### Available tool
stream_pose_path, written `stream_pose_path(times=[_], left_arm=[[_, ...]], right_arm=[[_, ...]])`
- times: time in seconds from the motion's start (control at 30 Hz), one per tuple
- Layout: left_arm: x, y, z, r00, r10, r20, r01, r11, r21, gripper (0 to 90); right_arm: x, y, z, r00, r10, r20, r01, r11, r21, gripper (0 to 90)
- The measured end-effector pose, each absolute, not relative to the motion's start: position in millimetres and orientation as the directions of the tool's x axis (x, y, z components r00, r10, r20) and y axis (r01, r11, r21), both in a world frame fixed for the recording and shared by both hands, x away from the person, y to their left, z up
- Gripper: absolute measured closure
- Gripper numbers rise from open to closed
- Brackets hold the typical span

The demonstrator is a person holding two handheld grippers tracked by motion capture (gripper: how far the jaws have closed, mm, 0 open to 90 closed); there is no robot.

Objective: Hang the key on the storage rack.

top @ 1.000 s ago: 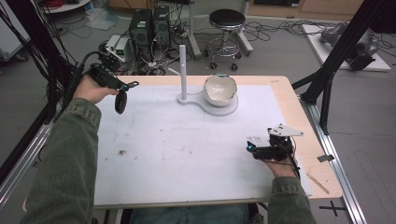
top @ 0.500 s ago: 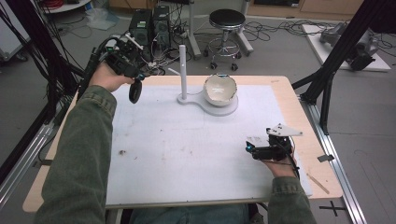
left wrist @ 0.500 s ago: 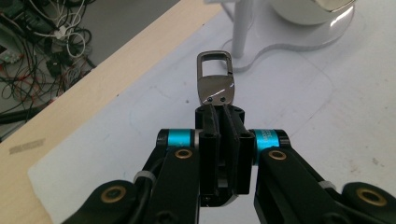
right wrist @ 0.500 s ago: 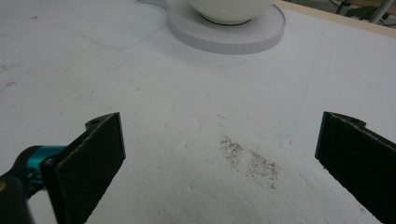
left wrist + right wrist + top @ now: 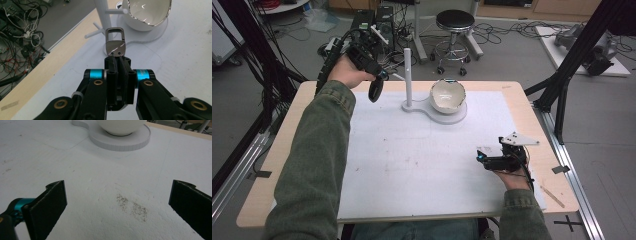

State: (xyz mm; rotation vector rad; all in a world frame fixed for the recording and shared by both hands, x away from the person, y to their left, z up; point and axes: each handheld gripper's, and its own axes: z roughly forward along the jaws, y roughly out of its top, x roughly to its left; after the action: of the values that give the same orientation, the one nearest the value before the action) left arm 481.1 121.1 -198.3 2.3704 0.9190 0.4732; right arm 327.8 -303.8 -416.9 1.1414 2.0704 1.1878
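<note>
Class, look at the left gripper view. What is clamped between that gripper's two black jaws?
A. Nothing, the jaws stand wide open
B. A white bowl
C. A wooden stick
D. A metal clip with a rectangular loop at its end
D. In the left gripper view the left gripper has its jaws pressed together on a shiny metal clip whose looped end points toward the white peg stand and the bowl.

Wooden table [image 5: 517, 95], white foam sheet [image 5: 422, 160] on it, white stand [image 5: 432, 107] on sheet
</note>
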Motion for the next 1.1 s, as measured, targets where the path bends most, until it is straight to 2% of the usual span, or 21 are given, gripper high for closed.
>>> stream_pose_path(times=[0.33, 0.6, 1.1], left_arm=[[490, 95, -183, 0.733, 0.664, 0.147, 0.465, -0.647, 0.604, 84.7], [499, 82, -194, 0.747, 0.649, 0.147, 0.463, -0.665, 0.586, 84.6], [508, 82, -214, 0.740, 0.653, 0.159, 0.478, -0.678, 0.558, 84.5]], right_arm=[[327, -303, -417, -0.530, 0.848, -0.006, 0.427, 0.273, 0.862, 0.6], [329, -303, -418, -0.536, 0.844, -0.006, 0.426, 0.277, 0.861, 0.5], [330, -303, -419, -0.539, 0.842, -0.009, 0.432, 0.286, 0.856, 0.6]])
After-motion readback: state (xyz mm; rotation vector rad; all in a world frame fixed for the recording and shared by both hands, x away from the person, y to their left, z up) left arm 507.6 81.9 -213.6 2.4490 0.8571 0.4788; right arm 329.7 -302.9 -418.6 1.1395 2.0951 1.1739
